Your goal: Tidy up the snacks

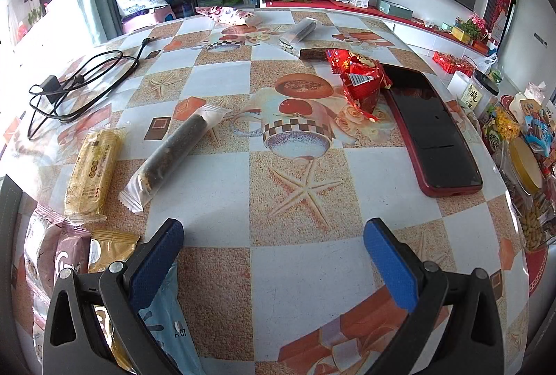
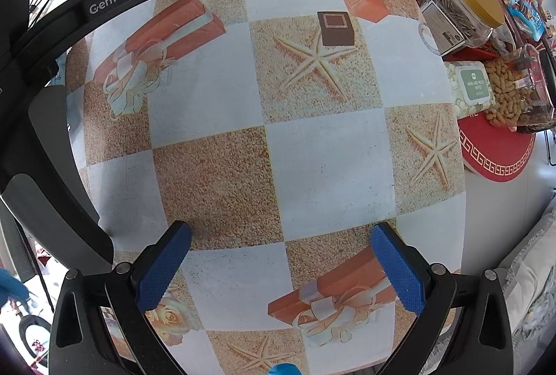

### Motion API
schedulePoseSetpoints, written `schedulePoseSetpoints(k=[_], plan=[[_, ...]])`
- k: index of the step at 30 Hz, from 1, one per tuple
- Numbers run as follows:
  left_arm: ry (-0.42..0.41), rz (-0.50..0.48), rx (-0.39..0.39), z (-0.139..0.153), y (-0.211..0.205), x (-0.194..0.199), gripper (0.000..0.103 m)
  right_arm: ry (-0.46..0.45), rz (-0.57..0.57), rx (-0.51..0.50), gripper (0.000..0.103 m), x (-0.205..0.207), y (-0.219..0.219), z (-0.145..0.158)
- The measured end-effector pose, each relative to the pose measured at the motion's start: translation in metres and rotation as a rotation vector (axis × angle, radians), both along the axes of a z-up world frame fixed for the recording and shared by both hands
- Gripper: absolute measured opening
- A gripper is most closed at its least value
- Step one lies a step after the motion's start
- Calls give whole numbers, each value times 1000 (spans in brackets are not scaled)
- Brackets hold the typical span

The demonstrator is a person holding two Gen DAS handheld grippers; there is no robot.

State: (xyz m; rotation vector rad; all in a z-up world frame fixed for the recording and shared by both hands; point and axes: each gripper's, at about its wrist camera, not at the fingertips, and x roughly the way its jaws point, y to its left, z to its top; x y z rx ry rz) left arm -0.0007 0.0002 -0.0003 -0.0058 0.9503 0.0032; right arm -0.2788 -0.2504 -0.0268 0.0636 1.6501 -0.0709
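Left wrist view: the left claw [image 1: 272,251] is spread wide and holds nothing, above a glossy counter [image 1: 295,288] with a checkered starfish print. Its left finger partly covers a pale blue packet [image 1: 166,316]. Ahead-left lie a clear-wrapped dark roll snack [image 1: 173,152] and a yellow biscuit pack [image 1: 93,171]; a crinkled red snack bag [image 1: 361,79] sits far ahead-right, touching a red-cased phone [image 1: 434,128].

Right wrist view: the right claw [image 2: 281,253] is likewise wide and empty. The left claw's black frame hides the left edge. A gold-lidded jar of seeds [image 2: 458,10] and peanuts [image 2: 504,93] stand far right, cut off.
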Motion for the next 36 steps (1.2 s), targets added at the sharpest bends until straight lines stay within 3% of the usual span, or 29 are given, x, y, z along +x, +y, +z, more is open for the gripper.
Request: schedulePoseSetpoints(k=[9, 14, 23, 27, 32, 36], plan=[[0, 0, 0, 0, 0, 0, 103, -25, -5, -27, 103, -1, -3, -1], [0, 0, 0, 0, 0, 0, 103, 7, -6, -57, 103, 0, -1, -2], [8, -9, 6, 0, 0, 0, 103, 41, -6, 48, 103, 11, -5, -8], [199, -132, 14, 3, 0, 16, 103, 33, -3, 103, 103, 18, -11, -11], [421, -205, 38, 8, 6, 23, 103, 8, 16, 55, 103, 23, -5, -7], [394, -181, -108, 63, 39, 18, 103, -55, 36, 51, 103, 26, 7, 21]])
